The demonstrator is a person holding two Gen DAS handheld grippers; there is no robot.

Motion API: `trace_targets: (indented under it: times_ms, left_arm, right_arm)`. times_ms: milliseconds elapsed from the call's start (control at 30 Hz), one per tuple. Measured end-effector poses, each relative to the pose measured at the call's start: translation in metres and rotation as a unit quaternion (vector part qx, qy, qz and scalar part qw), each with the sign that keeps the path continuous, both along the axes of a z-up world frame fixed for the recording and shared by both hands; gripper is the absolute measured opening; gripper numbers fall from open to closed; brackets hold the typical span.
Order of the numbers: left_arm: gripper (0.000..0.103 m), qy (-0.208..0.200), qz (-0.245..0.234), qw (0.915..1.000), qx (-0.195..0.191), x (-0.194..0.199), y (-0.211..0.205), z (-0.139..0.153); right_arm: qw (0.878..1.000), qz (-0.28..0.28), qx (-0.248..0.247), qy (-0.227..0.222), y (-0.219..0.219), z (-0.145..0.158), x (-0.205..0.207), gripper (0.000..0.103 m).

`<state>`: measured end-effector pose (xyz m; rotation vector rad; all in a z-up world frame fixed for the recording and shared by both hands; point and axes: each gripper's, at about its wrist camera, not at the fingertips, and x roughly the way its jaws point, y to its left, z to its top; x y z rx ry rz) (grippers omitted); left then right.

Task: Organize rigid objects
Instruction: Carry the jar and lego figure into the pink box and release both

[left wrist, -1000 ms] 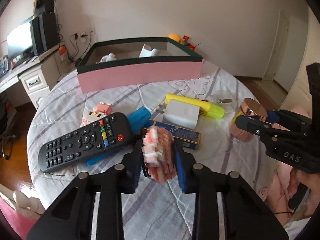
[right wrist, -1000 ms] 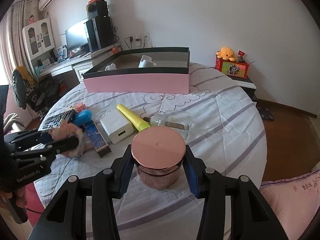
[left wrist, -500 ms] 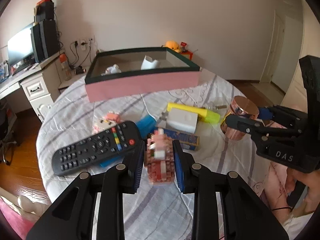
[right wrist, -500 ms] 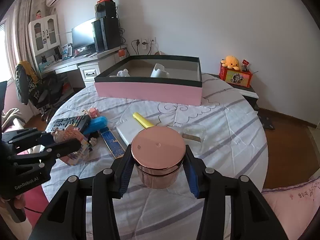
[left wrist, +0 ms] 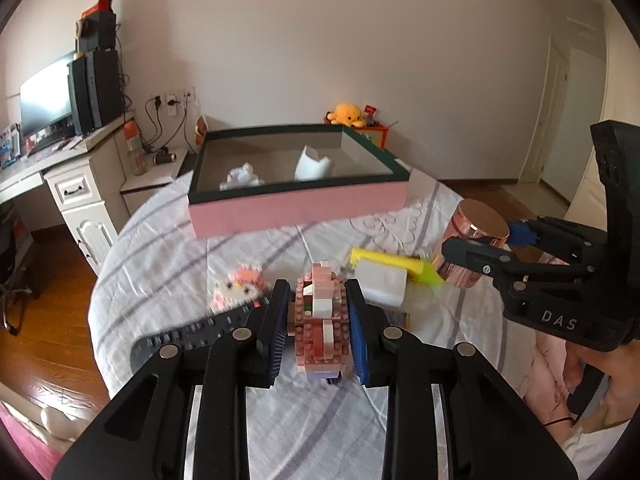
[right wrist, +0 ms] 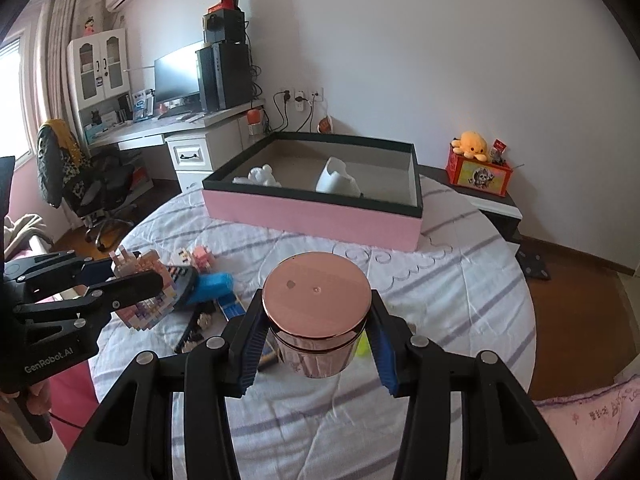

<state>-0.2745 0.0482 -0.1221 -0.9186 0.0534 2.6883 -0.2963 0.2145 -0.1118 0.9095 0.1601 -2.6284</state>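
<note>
My left gripper [left wrist: 317,286] is shut on a pink brick figure [left wrist: 320,320] and holds it above the striped tablecloth. My right gripper [right wrist: 317,300] is shut on a rose-gold lidded jar [right wrist: 316,316], also lifted off the table. In the left wrist view the jar [left wrist: 474,240] hangs at the right. The right wrist view shows the brick figure [right wrist: 144,284] at the left. The pink box with a dark rim [left wrist: 296,210] stands at the far side of the table. In it lie a small white figurine [left wrist: 242,176] and a white cup [left wrist: 314,166].
On the cloth lie a black remote [left wrist: 192,338], a pink cat brick figure [left wrist: 240,286], a white charger [left wrist: 380,282], a yellow highlighter [left wrist: 390,262] and a blue object [right wrist: 212,286]. A desk with a monitor stands to the left, beyond the round table's edge.
Both grippers have risen with the brick figure and the jar still in them. The things on the cloth now sit lower and farther below, and more of the box's inside shows.
</note>
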Motion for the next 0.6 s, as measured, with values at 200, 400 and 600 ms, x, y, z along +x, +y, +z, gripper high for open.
trace_targets:
  times_ms: [200,400,600]
  left_arm:
    - [0.028,0.024,-0.003,0.9997,0.007,-0.032,0.0,0.032]
    - [0.028,0.03,0.011,0.9993,-0.021,-0.096,0.0,0.058]
    - [0.028,-0.003,0.002,0.9998,-0.02,-0.181,-0.005,0.064]
  right_arm:
    - [1.0,0.012,0.003,0.012,-0.006,0.021,-0.031,0.048]
    - [0.999,0.023,0.008,0.022,-0.014,0.044,-0.082,0.048]
    - [0.999,0.026,0.02,0.01,-0.03,0.05,-0.155,0.048]
